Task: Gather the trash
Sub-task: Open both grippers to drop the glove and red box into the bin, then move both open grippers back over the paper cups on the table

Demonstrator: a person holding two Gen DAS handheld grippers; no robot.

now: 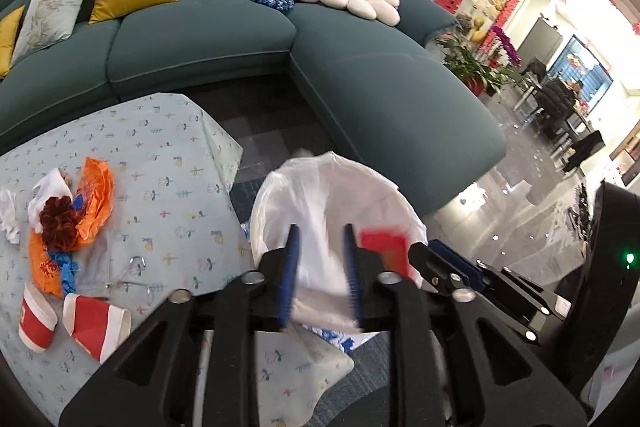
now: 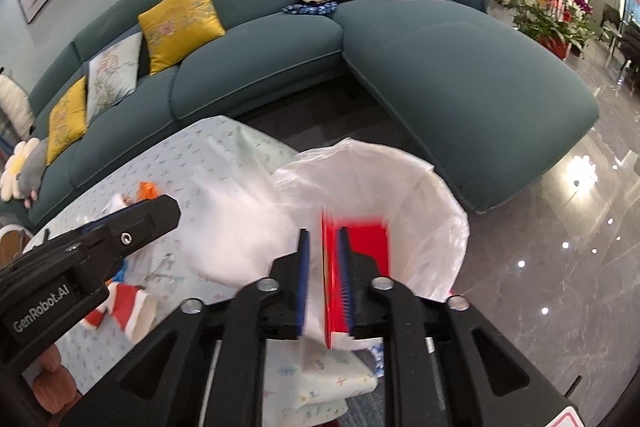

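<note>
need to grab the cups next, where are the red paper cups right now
In the left wrist view the two red paper cups lie tipped over at the lower left, on the floral tablecloth, just below the orange wrapper.

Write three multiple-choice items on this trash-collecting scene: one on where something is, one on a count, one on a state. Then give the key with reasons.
1. Where does the white trash bag stand?
A. On the sofa
B. On the floor beside the cloth-covered table
C. On top of the table

2. How many red-and-white paper cups lie on the tablecloth in the left wrist view?
A. Two
B. Four
C. None

3. What is between the jaws of the right gripper?
A. A yellow cushion
B. A red flat piece, over the open bag
C. Nothing

Key:
1 B: the bag's open mouth sits below the table's edge, with the sofa behind it.
2 A: two cups lie side by side near the orange wrappers.
3 B: the red piece stands in the gap; the jaws are apart and do not look pressed on it.
</note>
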